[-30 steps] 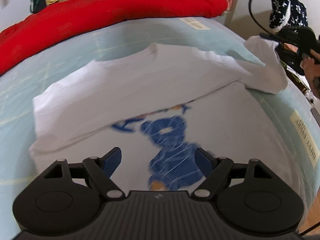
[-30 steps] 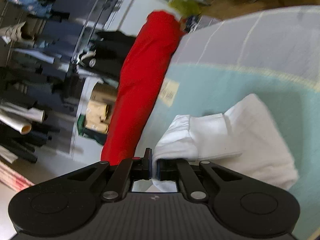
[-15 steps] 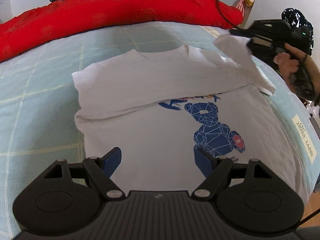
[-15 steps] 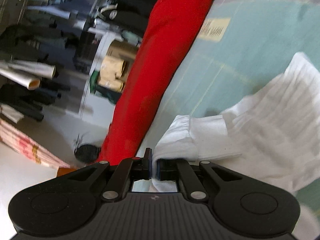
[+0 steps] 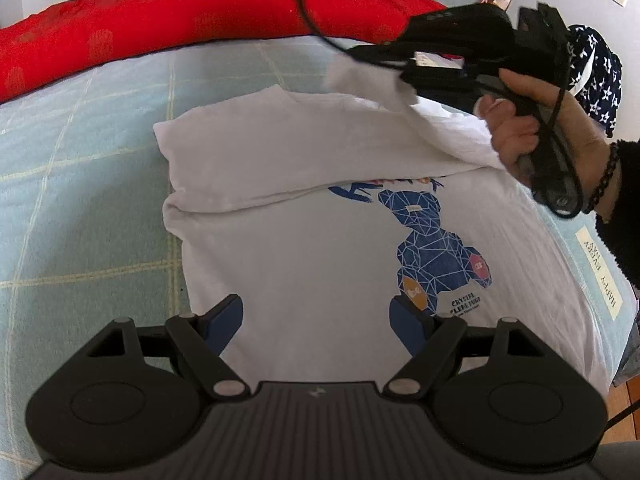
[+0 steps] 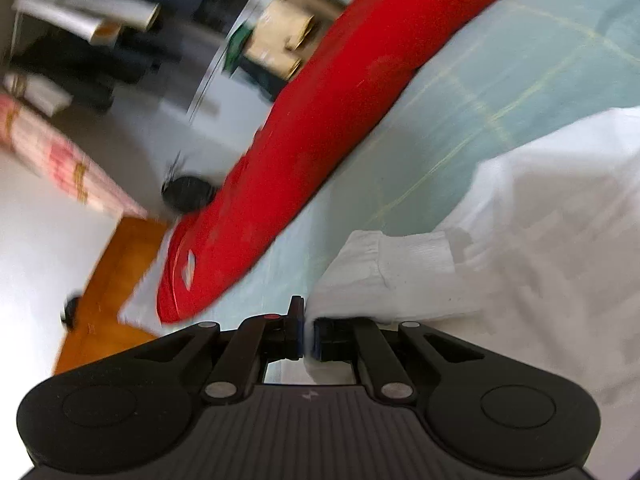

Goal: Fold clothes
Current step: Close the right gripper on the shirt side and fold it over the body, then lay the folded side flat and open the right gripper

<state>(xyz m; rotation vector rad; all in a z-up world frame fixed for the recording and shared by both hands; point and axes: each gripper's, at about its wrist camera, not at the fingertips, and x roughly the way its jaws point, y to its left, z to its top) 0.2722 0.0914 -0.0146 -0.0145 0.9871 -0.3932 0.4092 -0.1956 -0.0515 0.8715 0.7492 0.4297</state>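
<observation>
One white T-shirt [image 5: 304,264] with a blue bear print lies on the bed [image 5: 80,208], its top folded down. It looks light, limp and thin, so hems and sleeve edges are best pinched. The right gripper [image 6: 308,338] is clamped on a sleeve [image 6: 384,268], lifted; the left gripper [image 5: 316,320] hovers wide open, empty.

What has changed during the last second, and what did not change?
The right gripper, shut on the sleeve of the white T-shirt, carried it from the shirt's right edge inward, above the folded upper part. The left gripper stayed open over the lower shirt, holding nothing. The red quilt and the earlier fold look unchanged.
</observation>
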